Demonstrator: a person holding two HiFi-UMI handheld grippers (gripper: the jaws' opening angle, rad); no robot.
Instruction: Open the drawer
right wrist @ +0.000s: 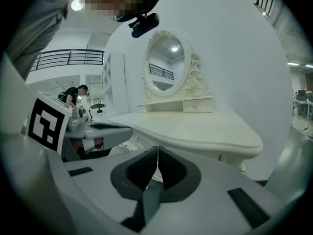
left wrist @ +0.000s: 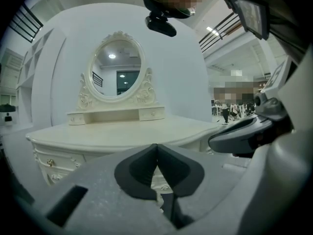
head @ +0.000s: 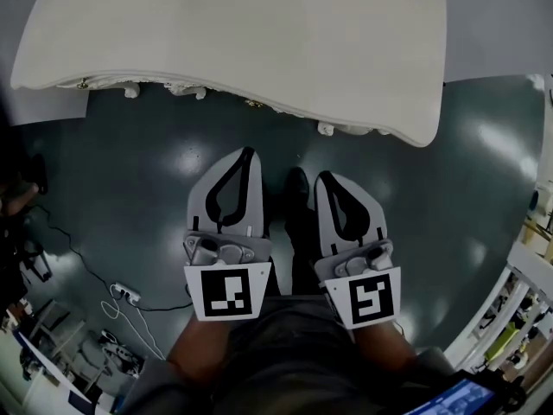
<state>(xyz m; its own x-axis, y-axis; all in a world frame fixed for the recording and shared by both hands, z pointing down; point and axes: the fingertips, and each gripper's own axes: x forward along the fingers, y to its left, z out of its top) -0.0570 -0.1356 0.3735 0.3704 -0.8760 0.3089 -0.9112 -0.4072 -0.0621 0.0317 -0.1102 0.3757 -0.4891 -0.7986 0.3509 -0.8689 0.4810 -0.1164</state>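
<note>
Cream dressing-table surface [head: 259, 41] fills the top of the head view, above a dark glossy floor [head: 130, 180]. Two grippers sit side by side at lower centre, short of its curved edge: the left gripper [head: 247, 152] and the right gripper [head: 325, 178], each with jaws closed together on nothing. One oval mirror [left wrist: 116, 67] stands at upper centre-left of the left gripper view, with two small drawers [left wrist: 151, 113] at its base. One carved drawer front [left wrist: 51, 161] with a knob shows at lower left, under the surface's edge, apart from both grippers
</note>
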